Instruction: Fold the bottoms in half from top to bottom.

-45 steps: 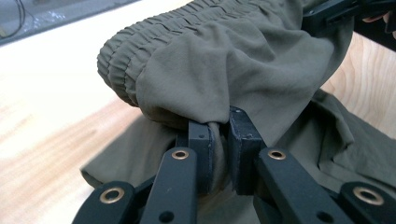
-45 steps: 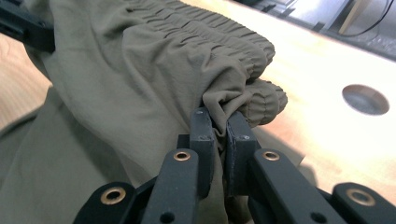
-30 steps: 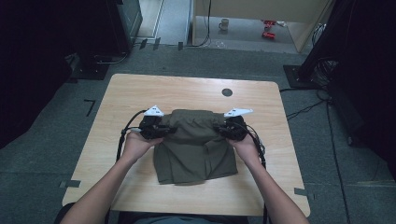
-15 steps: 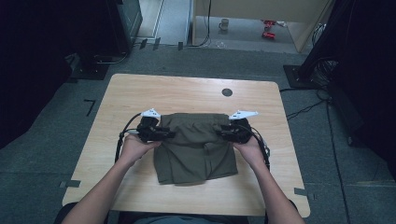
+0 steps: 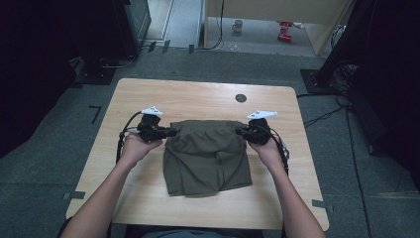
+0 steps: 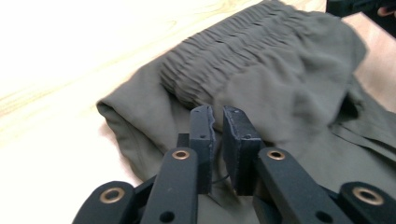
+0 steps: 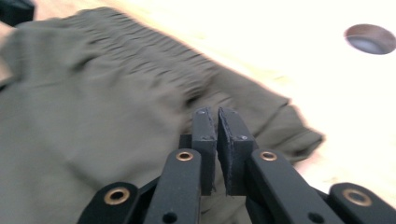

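Shorts flat on the table, waistband away from the person

Olive-green fabric shorts lie mid-table on the pale wooden table, gathered elastic waistband at the far edge, legs toward the person; the waistband's long axis runs left to right. The left gripper sits at the waistband's left corner, the right gripper at its right corner. Both pairs of jaws have just been closing and stand nearly together, with no cloth visibly pinched between them
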